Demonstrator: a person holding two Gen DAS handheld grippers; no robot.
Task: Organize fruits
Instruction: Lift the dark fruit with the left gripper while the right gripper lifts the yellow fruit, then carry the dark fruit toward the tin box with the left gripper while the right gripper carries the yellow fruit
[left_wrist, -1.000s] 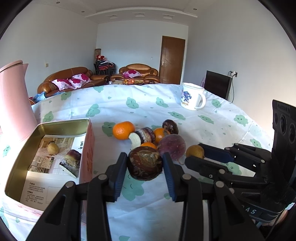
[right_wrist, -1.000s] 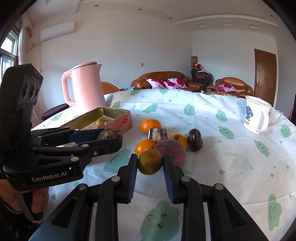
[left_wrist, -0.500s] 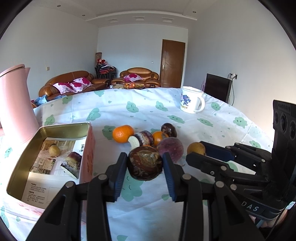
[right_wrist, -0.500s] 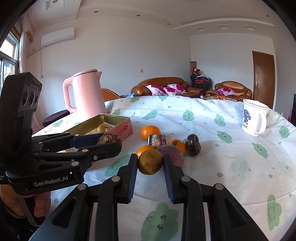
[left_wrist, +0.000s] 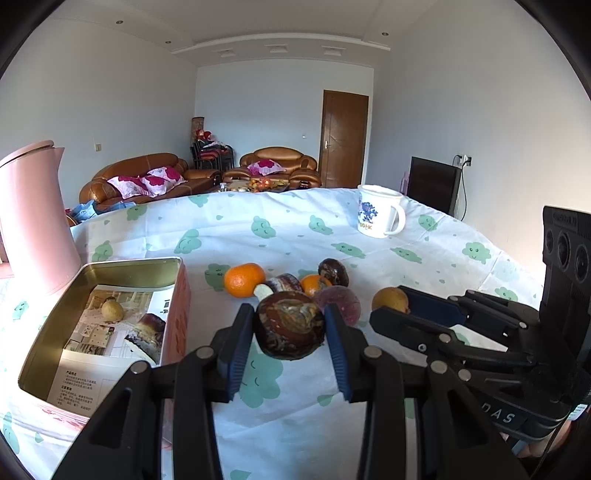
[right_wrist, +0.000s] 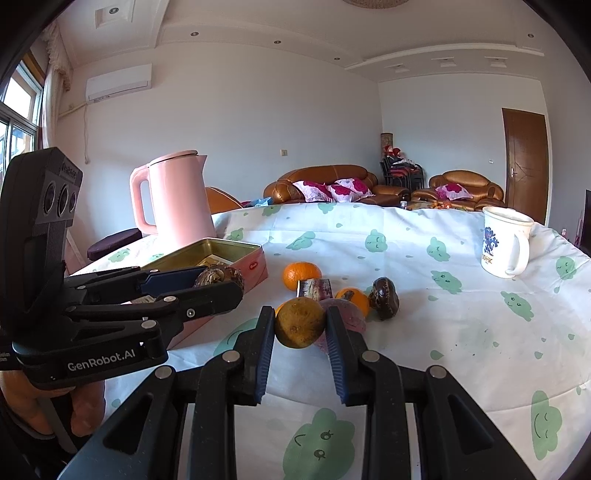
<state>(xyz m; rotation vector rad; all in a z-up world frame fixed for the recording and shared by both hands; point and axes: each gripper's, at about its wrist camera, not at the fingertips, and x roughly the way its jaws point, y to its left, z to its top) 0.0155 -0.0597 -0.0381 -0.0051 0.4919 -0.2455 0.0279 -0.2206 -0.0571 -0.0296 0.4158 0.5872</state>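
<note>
My left hand-held gripper (left_wrist: 290, 328): pads pinching a dark brown mottled fruit (left_wrist: 290, 324), lifted clear of the tabletop (left_wrist: 295, 236), just beside the near right corner of the open tin (left_wrist: 177, 295).

My right hand-held gripper (right_wrist: 300, 323): pads pinching a yellow-brown round fruit (right_wrist: 300, 322), held off the cloth in front of the loose pile.

Tin: gold inside, pink outside, at the left edge of the tabletop. It holds a printed leaflet, a small yellowish fruit (left_wrist: 112, 310) and a dark cut piece (left_wrist: 147, 326).

Loose pile, middle of the tabletop: one orange (left_wrist: 243, 279), a second smaller orange (left_wrist: 313, 284), a purple cut piece with a pale end (left_wrist: 282, 285), a dark wrinkled fruit (left_wrist: 333, 272), a reddish-purple round fruit (left_wrist: 341, 304). All lie close together, some touching.

Pink kettle (right_wrist: 177, 201): upright behind the tin, far left edge.

White mug (right_wrist: 504, 242) with blue print: upright near the far right edge, well apart from the fruit.
</note>
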